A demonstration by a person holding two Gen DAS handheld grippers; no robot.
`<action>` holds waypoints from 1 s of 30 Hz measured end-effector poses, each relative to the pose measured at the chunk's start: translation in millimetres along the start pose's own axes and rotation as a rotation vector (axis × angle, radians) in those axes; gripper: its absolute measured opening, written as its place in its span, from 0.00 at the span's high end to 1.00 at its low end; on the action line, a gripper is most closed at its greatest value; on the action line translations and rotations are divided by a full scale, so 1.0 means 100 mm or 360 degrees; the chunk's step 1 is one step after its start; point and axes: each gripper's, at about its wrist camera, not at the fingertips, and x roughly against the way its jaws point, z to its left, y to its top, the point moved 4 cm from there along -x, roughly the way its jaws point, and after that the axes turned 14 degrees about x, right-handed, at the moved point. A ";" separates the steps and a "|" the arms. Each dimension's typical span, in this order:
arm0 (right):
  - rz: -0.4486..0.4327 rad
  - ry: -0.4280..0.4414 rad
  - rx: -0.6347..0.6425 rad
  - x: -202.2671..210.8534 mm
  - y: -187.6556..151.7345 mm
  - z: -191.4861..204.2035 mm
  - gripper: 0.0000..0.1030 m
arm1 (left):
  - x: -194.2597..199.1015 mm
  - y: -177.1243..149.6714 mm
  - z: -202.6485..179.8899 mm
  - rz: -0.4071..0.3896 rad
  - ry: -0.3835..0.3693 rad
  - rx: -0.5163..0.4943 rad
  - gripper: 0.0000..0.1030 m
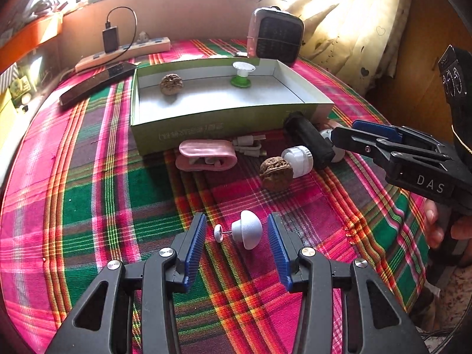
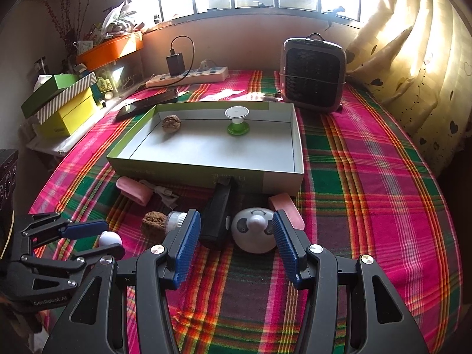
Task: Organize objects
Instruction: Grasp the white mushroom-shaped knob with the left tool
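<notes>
Now left tongs point(image 1: 236, 230) astride white mushroom knob point(image 1: 247, 229), pads clear

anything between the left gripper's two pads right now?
Yes. In the left wrist view a white mushroom-shaped knob with a small pin cap lies on the plaid cloth between the left gripper's open pads, touching neither.

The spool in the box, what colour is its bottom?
Green, under a white top; clearest in the right wrist view.
</notes>
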 end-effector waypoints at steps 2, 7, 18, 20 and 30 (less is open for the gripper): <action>0.0001 0.0009 0.0013 0.00 0.00 0.03 0.49 | 0.00 0.00 0.02 -0.0010 0.0023 0.0003 0.68; 0.0002 0.0027 0.0033 -0.01 0.01 0.10 0.49 | 0.01 0.02 0.07 -0.0028 0.0034 0.0019 0.71; 0.0021 -0.0043 0.0018 -0.01 -0.02 0.04 0.50 | 0.03 0.08 0.26 -0.0060 0.0063 0.0108 0.71; 0.0013 -0.0064 0.0009 0.01 -0.03 0.00 0.49 | 0.03 0.09 0.29 -0.0069 0.0075 0.0118 0.71; 0.0059 -0.0170 -0.0129 0.00 -0.19 -0.36 0.49 | 0.02 0.11 0.31 -0.0090 0.0070 0.0121 0.71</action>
